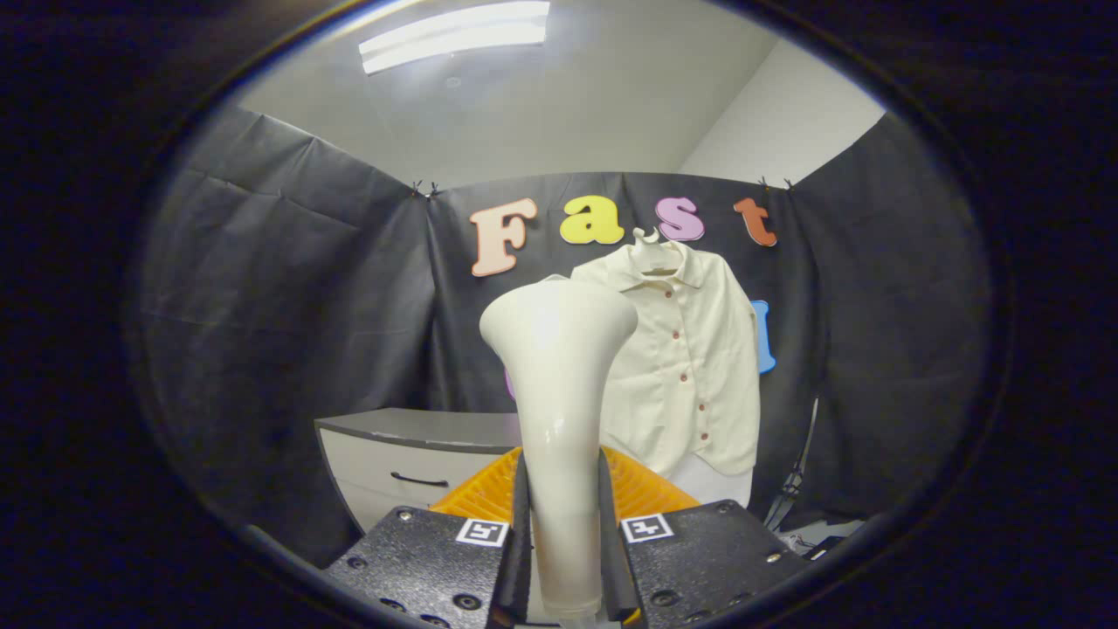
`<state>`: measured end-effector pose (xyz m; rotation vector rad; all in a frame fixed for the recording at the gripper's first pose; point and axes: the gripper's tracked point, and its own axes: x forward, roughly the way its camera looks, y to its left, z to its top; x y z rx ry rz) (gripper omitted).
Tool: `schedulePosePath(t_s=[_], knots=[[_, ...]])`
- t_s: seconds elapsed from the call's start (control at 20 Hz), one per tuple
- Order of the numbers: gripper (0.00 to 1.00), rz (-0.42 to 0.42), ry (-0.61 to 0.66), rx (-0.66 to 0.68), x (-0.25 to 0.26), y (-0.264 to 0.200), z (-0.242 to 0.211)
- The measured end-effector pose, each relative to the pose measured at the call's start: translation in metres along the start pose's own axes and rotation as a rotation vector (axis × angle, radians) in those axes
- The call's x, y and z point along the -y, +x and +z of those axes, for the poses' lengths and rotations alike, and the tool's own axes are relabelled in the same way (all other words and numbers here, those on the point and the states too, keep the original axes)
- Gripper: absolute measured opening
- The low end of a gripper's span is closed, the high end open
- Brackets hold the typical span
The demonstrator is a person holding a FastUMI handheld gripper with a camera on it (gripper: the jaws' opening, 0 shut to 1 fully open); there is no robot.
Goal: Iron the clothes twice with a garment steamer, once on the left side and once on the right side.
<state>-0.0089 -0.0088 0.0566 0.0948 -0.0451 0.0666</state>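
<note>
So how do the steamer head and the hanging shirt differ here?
The steamer head is smooth, glossy and rigid; the shirt is matte, soft cloth with a row of buttons. The steamer head stands upright, clamped between the fingers of the tongs; the shirt hangs on a hanger beyond them, against the booth wall. The steamer head overlaps the shirt's left part. Both are cream-white.

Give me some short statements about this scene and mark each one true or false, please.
1. The tool is shut on the garment steamer. True.
2. The shirt lies folded on the cabinet. False: it hangs on a hanger, beyond the steamer.
3. The steamer head presses on the shirt. False: it stands upright, apart from it.
4. The shirt is buttoned. True.
5. The cabinet drawer stands open. False: it is closed.
</note>
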Motion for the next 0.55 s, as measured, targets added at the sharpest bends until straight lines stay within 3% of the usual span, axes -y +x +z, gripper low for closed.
schedulePosePath(t_s=[0.35,0.55], knots=[[0.33,-0.048,0.016,0.004,0.008,-0.004,-0.025],[0.33,-0.031,0.051,0.008,-0.003,-0.003,-0.028]])
